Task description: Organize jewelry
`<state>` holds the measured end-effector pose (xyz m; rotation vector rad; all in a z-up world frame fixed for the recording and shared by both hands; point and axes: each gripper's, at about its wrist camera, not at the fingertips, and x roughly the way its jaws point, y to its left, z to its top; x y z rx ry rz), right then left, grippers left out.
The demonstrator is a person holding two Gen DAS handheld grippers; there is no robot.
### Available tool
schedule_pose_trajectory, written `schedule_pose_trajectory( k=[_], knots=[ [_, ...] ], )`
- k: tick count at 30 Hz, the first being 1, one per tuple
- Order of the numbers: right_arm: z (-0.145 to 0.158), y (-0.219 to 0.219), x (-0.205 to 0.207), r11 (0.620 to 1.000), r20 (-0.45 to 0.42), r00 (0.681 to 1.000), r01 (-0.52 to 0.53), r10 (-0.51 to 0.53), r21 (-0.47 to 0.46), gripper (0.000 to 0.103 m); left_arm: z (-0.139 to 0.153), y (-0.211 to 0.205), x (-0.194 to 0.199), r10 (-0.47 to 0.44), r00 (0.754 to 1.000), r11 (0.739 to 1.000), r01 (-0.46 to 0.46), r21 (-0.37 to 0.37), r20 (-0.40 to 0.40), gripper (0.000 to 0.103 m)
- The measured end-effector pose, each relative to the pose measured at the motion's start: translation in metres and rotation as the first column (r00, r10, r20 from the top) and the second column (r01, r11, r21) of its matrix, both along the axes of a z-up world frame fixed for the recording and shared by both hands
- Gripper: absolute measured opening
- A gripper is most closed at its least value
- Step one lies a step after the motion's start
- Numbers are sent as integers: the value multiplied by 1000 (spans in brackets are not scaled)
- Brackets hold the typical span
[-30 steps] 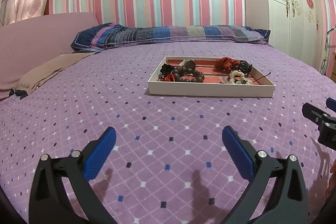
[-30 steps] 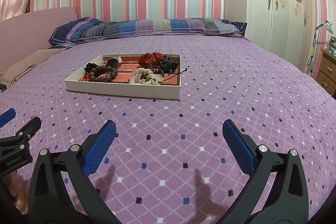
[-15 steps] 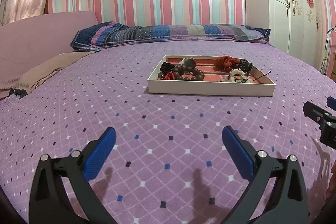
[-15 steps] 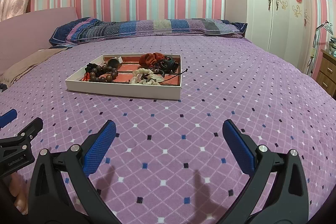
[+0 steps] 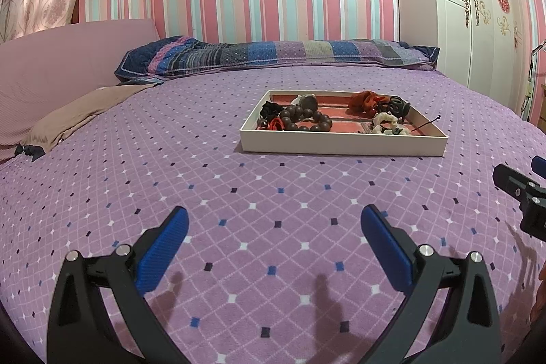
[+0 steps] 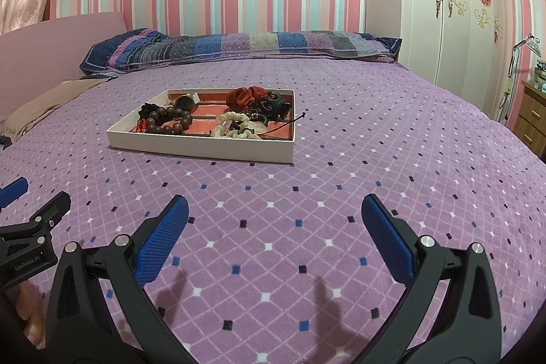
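A shallow white tray point(image 5: 341, 147) with a red lining sits on the purple bedspread, ahead of both grippers; it also shows in the right wrist view point(image 6: 201, 147). In it lie a brown bead bracelet point(image 5: 307, 121) point(image 6: 169, 121), a red scrunchie point(image 5: 363, 101) point(image 6: 242, 98), a cream scrunchie point(image 5: 389, 125) point(image 6: 235, 128), a black piece point(image 5: 397, 106) point(image 6: 271, 103) and other small items. My left gripper point(image 5: 271, 227) is open and empty, low over the bedspread, well short of the tray. My right gripper point(image 6: 273, 217) is open and empty, beside it.
A long striped pillow point(image 5: 273, 55) lies at the bed's far end under a striped wall. A tan cloth point(image 5: 78, 115) lies at the left. A white wardrobe point(image 6: 454, 5) and a wooden drawer unit point(image 6: 532, 121) stand to the right.
Both grippers have stayed open. The views have shifted only slightly; the tray sits a touch higher in the left wrist view.
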<state>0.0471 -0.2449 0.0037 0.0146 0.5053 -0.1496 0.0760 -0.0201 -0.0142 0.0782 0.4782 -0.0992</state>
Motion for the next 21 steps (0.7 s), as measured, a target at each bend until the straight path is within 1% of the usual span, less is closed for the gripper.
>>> schedule_pose_trajectory(
  k=[21],
  knots=[
    [0,-1,0,1000,-4,1000,0,0,0,99,0,0,0,0,1000,1000,0,2,2,99]
  ],
)
